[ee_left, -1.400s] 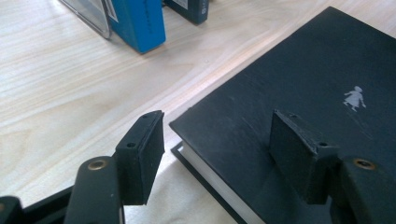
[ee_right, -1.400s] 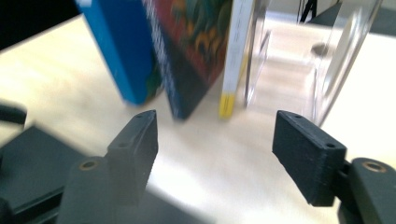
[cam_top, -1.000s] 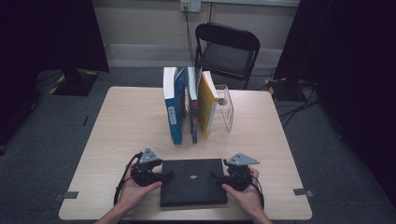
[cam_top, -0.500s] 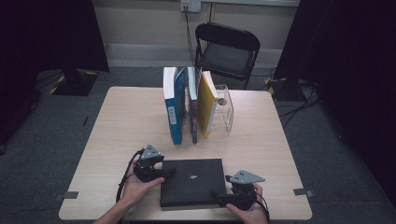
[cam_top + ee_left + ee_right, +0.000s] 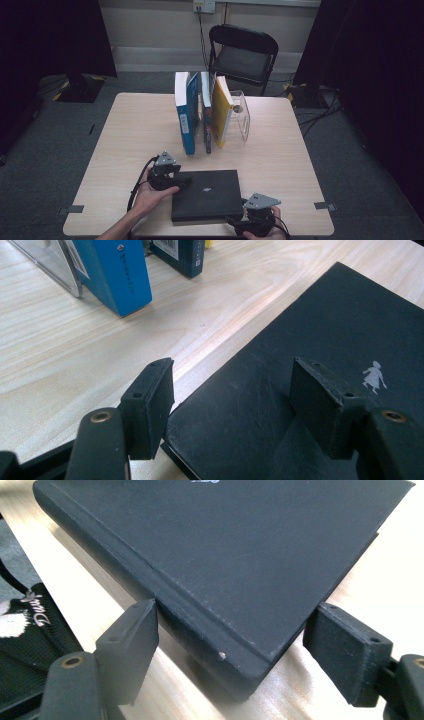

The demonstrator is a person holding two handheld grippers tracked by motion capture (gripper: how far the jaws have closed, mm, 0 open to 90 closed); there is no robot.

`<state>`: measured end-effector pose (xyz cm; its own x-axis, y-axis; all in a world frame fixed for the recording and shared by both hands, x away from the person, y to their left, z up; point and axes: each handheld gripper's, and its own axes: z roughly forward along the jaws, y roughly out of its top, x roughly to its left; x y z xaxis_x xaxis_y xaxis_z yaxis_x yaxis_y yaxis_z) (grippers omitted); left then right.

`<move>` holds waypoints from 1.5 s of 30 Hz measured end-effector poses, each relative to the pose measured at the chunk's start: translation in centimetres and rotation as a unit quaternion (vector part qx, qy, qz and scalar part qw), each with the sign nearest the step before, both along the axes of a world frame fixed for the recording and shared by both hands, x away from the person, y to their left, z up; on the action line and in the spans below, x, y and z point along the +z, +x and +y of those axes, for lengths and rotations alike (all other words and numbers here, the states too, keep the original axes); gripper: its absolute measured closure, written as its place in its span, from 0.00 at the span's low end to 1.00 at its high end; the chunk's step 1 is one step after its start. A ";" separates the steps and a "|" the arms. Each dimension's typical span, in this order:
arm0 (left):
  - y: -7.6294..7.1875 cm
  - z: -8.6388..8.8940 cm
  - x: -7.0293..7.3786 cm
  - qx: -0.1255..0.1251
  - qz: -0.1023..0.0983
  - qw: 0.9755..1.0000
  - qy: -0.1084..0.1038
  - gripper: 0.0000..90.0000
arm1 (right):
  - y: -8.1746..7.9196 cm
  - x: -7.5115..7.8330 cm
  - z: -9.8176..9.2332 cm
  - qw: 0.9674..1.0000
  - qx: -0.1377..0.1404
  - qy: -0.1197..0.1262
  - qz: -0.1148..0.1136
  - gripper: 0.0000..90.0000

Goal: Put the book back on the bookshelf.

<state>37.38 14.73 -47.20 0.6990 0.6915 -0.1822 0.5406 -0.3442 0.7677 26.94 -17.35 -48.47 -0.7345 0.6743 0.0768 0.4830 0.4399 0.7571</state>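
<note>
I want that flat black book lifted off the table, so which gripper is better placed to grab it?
Probably the right gripper: its open jaws straddle the near corner of the flat black hardcover book. The left gripper hovers across its edge.

— Where does the high view sit?
— Above the near edge of the pale wooden table (image 5: 125, 135), looking forward and down, far enough to take in the black folding chair (image 5: 243, 56) behind.
— And the gripper views?
— Each rides low and close, looking along its own jaws. Both share the flat black hardcover book (image 5: 320, 355) (image 5: 225, 545) (image 5: 206, 194) with the high view; the left also catches the upright blue book (image 5: 112, 270) (image 5: 186, 117).
</note>
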 end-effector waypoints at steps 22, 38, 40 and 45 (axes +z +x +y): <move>-2.9 1.2 0.7 -0.032 0.016 0.999 0.021 0.46 | 4.1 0.3 -2.2 0.996 -0.080 -0.011 -0.024 0.41; -1.0 0.7 0.7 -0.028 0.034 0.999 -0.007 0.51 | 3.9 0.1 -1.8 0.995 -0.100 -0.006 -0.017 0.44; -0.8 0.3 0.3 -0.039 0.050 0.998 -0.025 0.55 | 3.8 -0.1 -1.8 0.995 -0.100 -0.010 -0.018 0.44; -1.3 -0.2 0.4 -0.045 0.042 0.998 -0.013 0.55 | 3.8 -0.1 -1.8 0.995 -0.099 -0.007 -0.014 0.44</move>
